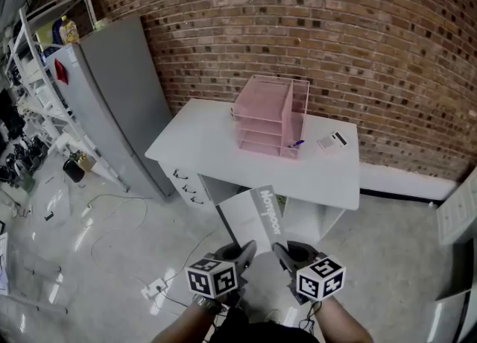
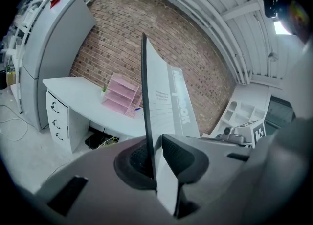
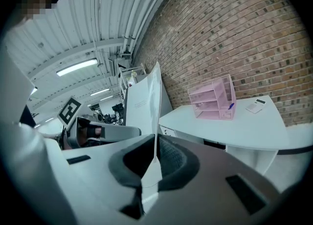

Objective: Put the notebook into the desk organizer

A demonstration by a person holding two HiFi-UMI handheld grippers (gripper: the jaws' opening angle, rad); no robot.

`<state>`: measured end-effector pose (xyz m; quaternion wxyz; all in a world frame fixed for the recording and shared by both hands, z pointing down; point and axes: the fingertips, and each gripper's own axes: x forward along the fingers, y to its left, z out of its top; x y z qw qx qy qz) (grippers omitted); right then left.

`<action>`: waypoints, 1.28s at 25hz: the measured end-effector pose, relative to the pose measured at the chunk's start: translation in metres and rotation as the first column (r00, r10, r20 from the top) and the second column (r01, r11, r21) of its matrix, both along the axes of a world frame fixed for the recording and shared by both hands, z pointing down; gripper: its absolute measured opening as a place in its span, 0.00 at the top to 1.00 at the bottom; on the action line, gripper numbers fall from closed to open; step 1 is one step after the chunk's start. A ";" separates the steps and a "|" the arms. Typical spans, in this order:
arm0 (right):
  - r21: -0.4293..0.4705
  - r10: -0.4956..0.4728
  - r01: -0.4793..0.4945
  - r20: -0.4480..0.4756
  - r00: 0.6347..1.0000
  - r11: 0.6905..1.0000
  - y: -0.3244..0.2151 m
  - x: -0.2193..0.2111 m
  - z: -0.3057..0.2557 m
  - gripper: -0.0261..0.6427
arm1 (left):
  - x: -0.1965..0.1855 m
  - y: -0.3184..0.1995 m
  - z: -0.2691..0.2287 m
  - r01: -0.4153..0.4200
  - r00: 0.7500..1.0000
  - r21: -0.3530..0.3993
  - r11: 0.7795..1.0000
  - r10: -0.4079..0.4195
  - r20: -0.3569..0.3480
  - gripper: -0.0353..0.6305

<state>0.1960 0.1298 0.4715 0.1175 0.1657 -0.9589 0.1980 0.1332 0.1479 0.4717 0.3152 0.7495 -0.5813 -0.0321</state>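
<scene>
**Item: notebook** (image 1: 257, 215). White cover with dark lettering along one edge. It is held in the air well short of the organizer (image 1: 268, 114), out past the front edge of the bench (image 1: 216, 151) and not yet over it.

**Holders:** Left gripper (image 1: 244, 250), fingers (image 2: 134, 159) clenched on the notebook's near edge. The sheet stands edge-on between them. Right gripper (image 1: 282, 252), fingers (image 3: 173, 163) pinched tight on the same edge, just beside the left. Both hold the notebook and neither is empty.

**Destination: organizer.** Pink, with stacked open shelves on its left part and an upright slot on its right. It stands on the bench, which is backed by the brick wall (image 1: 373, 51).

**Also present:** A blue pen (image 1: 297, 142) at the organizer's right front corner. A small white device, perhaps a calculator (image 1: 332, 140), just right of the organizer. A grey cabinet (image 1: 119, 95) well to the organizer's left.

**Step in hand (judged):** Carrying. The notebook is picked up and insertion has not begun.

**Next move (judged):**
- Bring the notebook forward over the bench to the organizer's open front.
- Level it for a shelf, or stand it upright for the slot.
- Line its leading edge up with the opening and keep clear of the pen.
- Probably free one gripper so the other can slide the notebook in.
</scene>
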 end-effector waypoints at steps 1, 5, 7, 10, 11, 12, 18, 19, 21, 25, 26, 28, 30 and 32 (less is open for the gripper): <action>-0.001 0.003 -0.003 -0.004 1.000 1.000 -0.002 -0.005 0.000 0.94 | -0.005 -0.002 0.001 -0.002 1.000 0.000 1.000 0.002 -0.003 0.89; -0.005 0.018 -0.018 -0.005 1.000 1.000 -0.012 -0.027 0.002 0.94 | -0.028 -0.012 0.003 -0.014 1.000 -0.001 1.000 0.014 -0.011 0.89; -0.008 0.027 -0.027 -0.006 1.000 1.000 -0.017 -0.040 0.003 0.94 | -0.041 -0.018 0.004 -0.022 1.000 -0.002 1.000 0.022 -0.015 0.89; -0.013 0.040 -0.041 -0.013 0.999 0.999 -0.026 -0.062 0.005 0.94 | -0.062 -0.026 0.006 -0.035 0.999 -0.006 0.999 0.034 -0.021 0.89; -0.015 0.046 -0.046 -0.014 0.999 0.999 -0.029 -0.069 0.005 0.94 | -0.069 -0.030 0.007 -0.039 0.999 -0.007 0.999 0.039 -0.022 0.89; -0.016 0.052 -0.053 -0.014 0.999 0.998 -0.032 -0.076 0.006 0.94 | -0.077 -0.034 0.008 -0.045 0.999 -0.008 0.999 0.045 -0.023 0.89; -0.018 0.089 -0.089 -0.019 0.996 0.996 -0.052 -0.120 0.010 0.94 | -0.121 -0.055 0.012 -0.080 0.996 -0.005 0.997 0.080 -0.027 0.89; -0.018 0.096 -0.096 -0.020 0.995 0.995 -0.055 -0.127 0.009 0.94 | -0.128 -0.059 0.012 -0.087 0.996 -0.003 0.996 0.087 -0.026 0.89; -0.018 0.109 -0.110 -0.017 0.994 0.994 -0.061 -0.139 0.009 0.94 | -0.141 -0.065 0.011 -0.100 0.995 0.000 0.995 0.100 -0.024 0.89; -0.017 0.122 -0.122 -0.014 0.992 0.992 -0.069 -0.159 0.009 0.94 | -0.161 -0.073 0.010 -0.115 0.993 0.009 0.993 0.115 -0.017 0.89; -0.017 0.122 -0.123 -0.014 0.992 0.992 -0.071 -0.163 0.008 0.94 | -0.165 -0.075 0.010 -0.115 0.993 0.010 0.993 0.116 -0.017 0.89; -0.016 0.121 -0.121 -0.016 0.993 0.992 -0.075 -0.170 0.008 0.94 | -0.171 -0.078 0.010 -0.114 0.993 0.013 0.993 0.114 -0.023 0.89; -0.015 0.116 -0.116 -0.021 0.993 0.993 -0.080 -0.176 0.009 0.94 | -0.177 -0.082 0.011 -0.109 0.993 0.013 0.994 0.110 -0.031 0.89; -0.016 0.110 -0.110 -0.028 0.994 0.994 -0.086 -0.181 0.011 0.94 | -0.182 -0.088 0.013 -0.104 0.994 0.011 0.995 0.104 -0.040 0.89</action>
